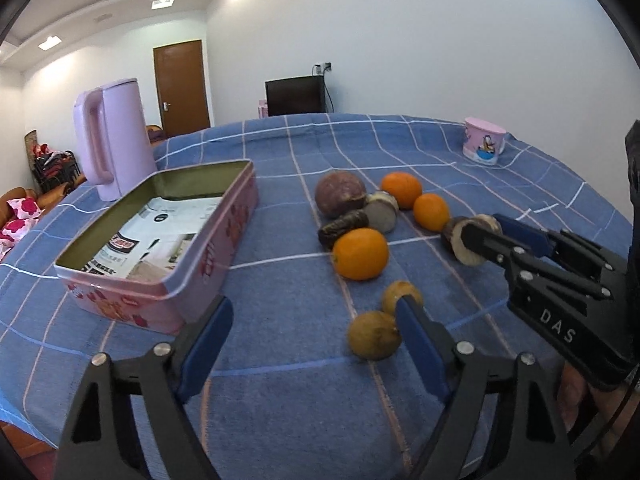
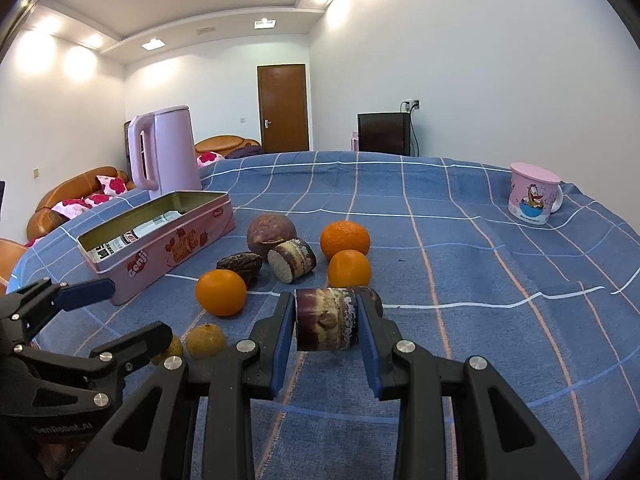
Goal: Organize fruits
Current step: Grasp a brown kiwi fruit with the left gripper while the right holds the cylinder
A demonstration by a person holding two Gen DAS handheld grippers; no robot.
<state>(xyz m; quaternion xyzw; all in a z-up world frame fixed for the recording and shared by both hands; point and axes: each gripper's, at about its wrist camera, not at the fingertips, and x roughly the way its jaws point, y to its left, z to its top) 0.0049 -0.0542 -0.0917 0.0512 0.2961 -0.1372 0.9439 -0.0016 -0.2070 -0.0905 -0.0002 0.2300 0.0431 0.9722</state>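
Note:
My right gripper (image 2: 326, 320) is shut on a short purple cylinder piece (image 2: 324, 318) with pale cut ends, held just above the blue checked cloth. The same chunk (image 1: 460, 242) shows in the left wrist view, clamped by the right gripper (image 1: 478, 236). My left gripper (image 1: 314, 308) is open with nothing between its fingers. Its right finger (image 1: 416, 336) sits beside two small brown fruits (image 1: 374, 334). Three oranges (image 1: 360, 254) (image 1: 401, 189) (image 1: 431, 212), a round purple fruit (image 1: 340, 193), a second cut piece (image 1: 382, 212) and a dark wrinkled piece (image 1: 342, 228) lie clustered mid-table. An open pink tin (image 1: 208, 272) lined with paper stands to the left.
A tall pink kettle (image 1: 116, 140) stands behind the tin. A pink cartoon mug (image 2: 532, 198) sits at the far right of the table. Orange sofas (image 2: 76, 196) with cushions lie beyond the table's left edge. A dark cabinet (image 2: 384, 134) and a door (image 2: 284, 108) line the far wall.

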